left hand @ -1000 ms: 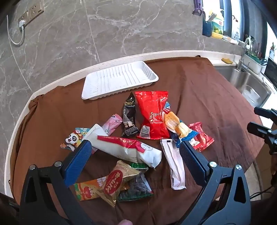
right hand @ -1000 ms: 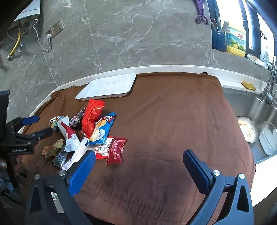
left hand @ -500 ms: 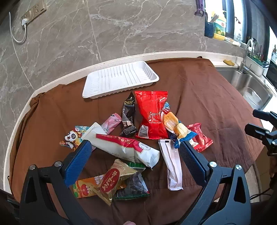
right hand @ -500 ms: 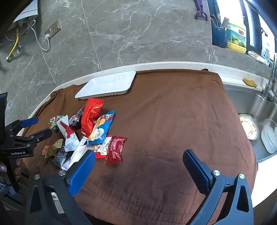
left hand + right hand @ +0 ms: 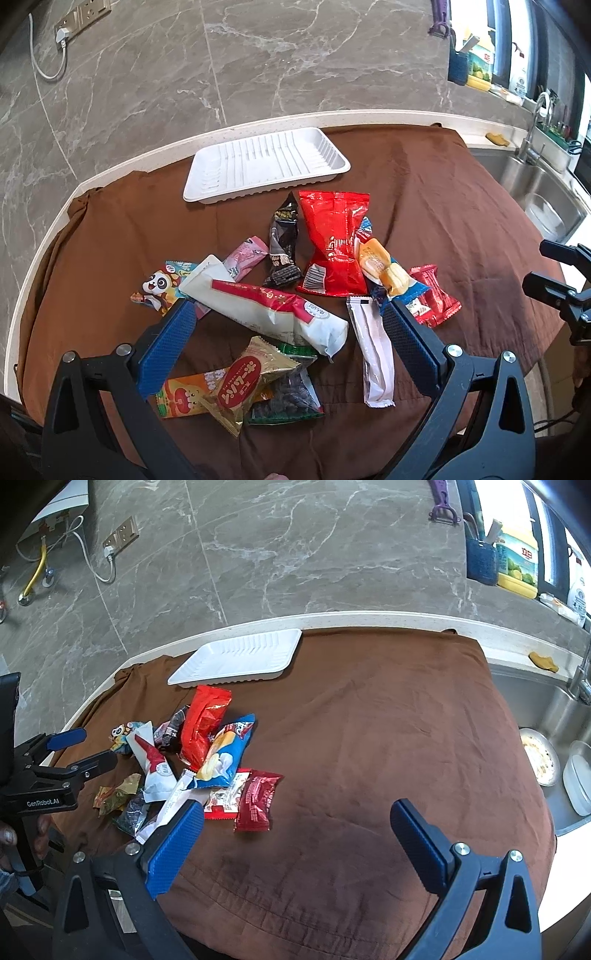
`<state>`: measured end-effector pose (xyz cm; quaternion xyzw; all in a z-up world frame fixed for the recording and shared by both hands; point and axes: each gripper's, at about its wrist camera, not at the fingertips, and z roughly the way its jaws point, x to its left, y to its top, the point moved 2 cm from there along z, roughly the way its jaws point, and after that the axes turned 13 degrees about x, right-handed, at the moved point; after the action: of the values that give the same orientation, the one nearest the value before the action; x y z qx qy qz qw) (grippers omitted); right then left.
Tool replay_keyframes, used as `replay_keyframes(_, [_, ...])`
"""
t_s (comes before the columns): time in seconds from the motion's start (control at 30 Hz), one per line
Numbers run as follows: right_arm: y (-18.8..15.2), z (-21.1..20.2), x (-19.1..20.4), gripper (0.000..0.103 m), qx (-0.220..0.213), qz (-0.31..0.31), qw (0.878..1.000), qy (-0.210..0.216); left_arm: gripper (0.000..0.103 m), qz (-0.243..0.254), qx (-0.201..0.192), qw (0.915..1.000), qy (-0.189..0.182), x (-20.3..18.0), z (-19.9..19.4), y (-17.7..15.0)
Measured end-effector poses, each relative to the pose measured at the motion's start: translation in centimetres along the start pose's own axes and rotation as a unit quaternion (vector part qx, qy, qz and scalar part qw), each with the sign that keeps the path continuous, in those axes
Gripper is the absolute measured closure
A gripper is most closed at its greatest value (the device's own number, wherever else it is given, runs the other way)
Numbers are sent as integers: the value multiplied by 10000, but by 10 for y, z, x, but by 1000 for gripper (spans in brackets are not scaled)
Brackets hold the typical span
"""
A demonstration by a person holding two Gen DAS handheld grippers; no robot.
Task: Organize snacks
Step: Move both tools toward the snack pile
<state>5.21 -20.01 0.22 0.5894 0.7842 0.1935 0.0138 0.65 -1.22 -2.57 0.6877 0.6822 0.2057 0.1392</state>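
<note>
Both my jaws are spread wide, holding nothing: left gripper (image 5: 288,328) hangs over the snacks (image 5: 295,288), right gripper (image 5: 295,823) over bare brown cloth (image 5: 369,738). Snacks lie heaped on the table, near the white tray (image 5: 266,162).

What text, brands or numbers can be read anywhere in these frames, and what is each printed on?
"GenRobot.AI": white lettering on the body of the left gripper, right wrist view.
Gold packet: white characters on a red oval, not Latin script; I cannot transcribe them reliably.
Long white packet: red band and round seal, print too small to read.
Yellow bottle by the window: red mark, blurred.
Other wrappers: unreadable.
</note>
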Motion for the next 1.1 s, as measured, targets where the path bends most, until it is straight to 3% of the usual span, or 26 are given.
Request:
replay_keyframes(0.33, [5, 1, 10, 0, 39, -101, 9998, 161, 0, 43, -2, 10000, 1, -4, -1, -1])
replay_keyframes(0.67, [10, 2, 9, 0, 155, 46, 9970, 757, 0, -26, -85, 9998, -158, -2, -5, 1])
replay_keyframes(1.1, [7, 15, 21, 0, 447, -196, 9971, 582, 0, -53, -105, 9999, -123, -1, -6, -1])
